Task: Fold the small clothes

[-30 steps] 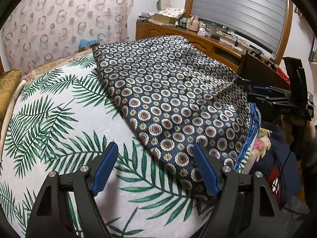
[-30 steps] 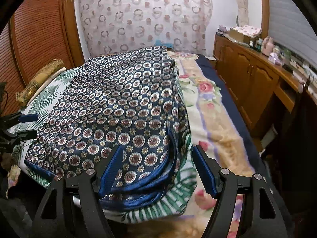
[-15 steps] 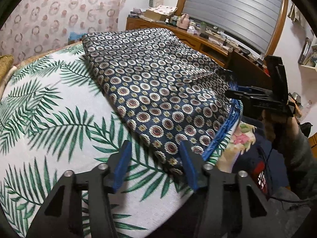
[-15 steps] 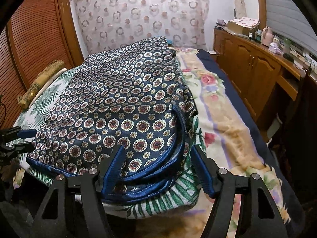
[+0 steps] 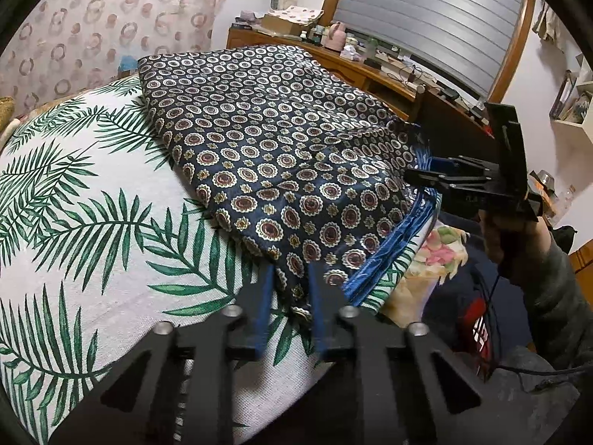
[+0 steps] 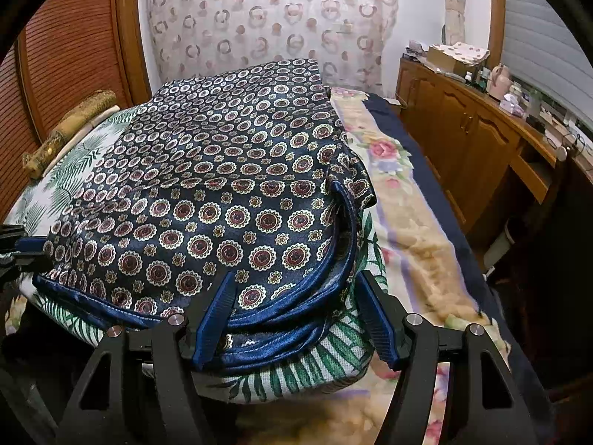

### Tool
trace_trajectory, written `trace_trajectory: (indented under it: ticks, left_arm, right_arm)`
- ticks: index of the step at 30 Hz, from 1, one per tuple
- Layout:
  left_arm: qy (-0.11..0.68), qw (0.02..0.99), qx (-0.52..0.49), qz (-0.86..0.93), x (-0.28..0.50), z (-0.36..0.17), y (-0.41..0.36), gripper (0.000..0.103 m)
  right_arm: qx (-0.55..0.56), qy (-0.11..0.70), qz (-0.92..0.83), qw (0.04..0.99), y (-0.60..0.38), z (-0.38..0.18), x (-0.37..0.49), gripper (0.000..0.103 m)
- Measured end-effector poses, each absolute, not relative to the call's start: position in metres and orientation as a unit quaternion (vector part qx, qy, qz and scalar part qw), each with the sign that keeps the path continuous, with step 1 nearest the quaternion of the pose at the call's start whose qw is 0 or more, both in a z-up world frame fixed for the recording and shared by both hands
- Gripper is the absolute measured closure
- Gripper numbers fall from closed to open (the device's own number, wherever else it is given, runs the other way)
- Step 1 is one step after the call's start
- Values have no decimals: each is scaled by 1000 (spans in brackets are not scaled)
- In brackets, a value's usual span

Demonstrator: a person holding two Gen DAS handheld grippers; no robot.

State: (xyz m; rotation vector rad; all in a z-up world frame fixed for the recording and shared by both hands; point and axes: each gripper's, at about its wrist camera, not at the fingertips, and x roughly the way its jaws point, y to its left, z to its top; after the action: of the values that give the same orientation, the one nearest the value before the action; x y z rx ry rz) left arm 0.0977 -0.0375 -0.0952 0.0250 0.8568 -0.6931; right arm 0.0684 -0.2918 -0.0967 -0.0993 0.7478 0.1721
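A bed (image 6: 415, 244) carries everything, covered by a floral blanket (image 6: 393, 185) with a dark blue border. On the blanket lies a white cloth (image 5: 92, 200) printed with green palm leaves. Spread flat on that cloth is a dark blue patterned garment (image 5: 281, 148), its blue-trimmed edge reaching the cloth's near edge.

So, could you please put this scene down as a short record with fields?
garment: dark patterned cloth with blue trim, lying flat
surface: palm-print cover on a bed
left gripper: closing on the cloth's near corner, fabric between the pads
right gripper: jaws apart astride the blue hem, easing closed, not pinching
beside the bed: wooden cabinet with clutter on top
stage: both near corners being taken, no fold made yet
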Motion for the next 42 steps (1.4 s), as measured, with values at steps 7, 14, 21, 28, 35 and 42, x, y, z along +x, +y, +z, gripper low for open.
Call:
trace_trajectory:
  ticks: [7,14,21,28,35,42]
  left_arm:
    - [383,859,-6,-339,95,-79,-35,98]
    - [358,868,-15,-343,91,-65,-29,100]
    - [326,881,-32,-342,87,-38,-18,100]
    - [305,892,-50,-331,118,-13,-7,100]
    - [295,901,-63,-311,181,8,-2,100]
    - [304,906,-71,-287,252,6,3,100]
  right_arm:
    - [-54,370,102,922,-286,-91,58,70]
    - [-44,362,117,924,-285,-86,52,99]
    - [-10,303,142,942,-293,-51,31,100]
    - [-15,258,160,953,-289,-13,42,100]
    - [-24,226,171,959,-282,14,88,100]
    - [-50,224,178,957,-265,12,150,100]
